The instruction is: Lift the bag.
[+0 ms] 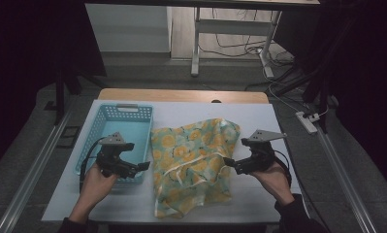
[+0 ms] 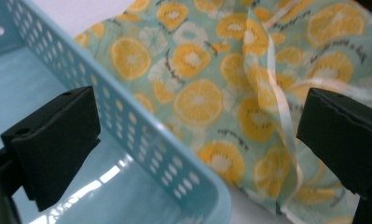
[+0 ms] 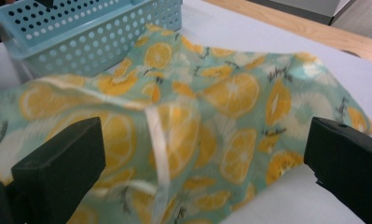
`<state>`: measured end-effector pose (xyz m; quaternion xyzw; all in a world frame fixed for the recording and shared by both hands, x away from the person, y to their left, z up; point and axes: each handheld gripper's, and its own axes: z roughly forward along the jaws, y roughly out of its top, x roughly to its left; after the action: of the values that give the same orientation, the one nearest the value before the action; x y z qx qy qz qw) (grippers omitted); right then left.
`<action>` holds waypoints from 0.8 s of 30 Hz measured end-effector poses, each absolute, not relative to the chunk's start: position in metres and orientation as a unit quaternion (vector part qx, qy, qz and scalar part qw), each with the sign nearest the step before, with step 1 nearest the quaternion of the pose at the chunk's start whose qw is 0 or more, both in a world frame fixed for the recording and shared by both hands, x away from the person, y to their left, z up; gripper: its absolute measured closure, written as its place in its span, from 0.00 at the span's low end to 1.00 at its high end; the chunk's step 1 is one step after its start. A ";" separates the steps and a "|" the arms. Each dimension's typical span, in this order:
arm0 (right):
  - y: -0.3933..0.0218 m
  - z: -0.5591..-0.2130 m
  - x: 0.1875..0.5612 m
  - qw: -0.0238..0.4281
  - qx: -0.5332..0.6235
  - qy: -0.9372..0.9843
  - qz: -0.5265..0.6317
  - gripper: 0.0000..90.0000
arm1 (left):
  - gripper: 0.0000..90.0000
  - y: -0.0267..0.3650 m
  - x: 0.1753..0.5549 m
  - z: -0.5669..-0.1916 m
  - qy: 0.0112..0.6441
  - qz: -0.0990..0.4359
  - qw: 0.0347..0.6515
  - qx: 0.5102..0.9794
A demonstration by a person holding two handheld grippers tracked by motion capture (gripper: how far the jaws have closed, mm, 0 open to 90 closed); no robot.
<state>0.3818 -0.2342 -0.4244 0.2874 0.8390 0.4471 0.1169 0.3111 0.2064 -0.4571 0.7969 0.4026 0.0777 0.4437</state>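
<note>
At frame center, both tongs, left and right, gape apart flanking the rumpled cloth, apparently poised to grab its edges.

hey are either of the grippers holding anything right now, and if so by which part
Nothing is held. The left gripper is open over the basket rim, and the right gripper is open at the lemon-print cloth, its fingers wide apart.
</note>
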 end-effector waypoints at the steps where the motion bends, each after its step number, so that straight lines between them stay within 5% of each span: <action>1: -0.236 -0.426 0.379 0.118 0.288 0.839 0.446 0.00 | 0.00 0.208 0.308 -0.459 0.405 0.079 0.444 0.795; 24: -0.287 -0.472 0.324 0.124 0.339 0.829 0.428 0.00 | 0.00 0.244 0.233 -0.486 0.446 0.107 0.461 0.760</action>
<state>0.3241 -0.2867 -0.4719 0.3392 0.8287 0.4276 0.1238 0.2334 0.2443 -0.4856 0.7598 0.4459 0.1072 0.4609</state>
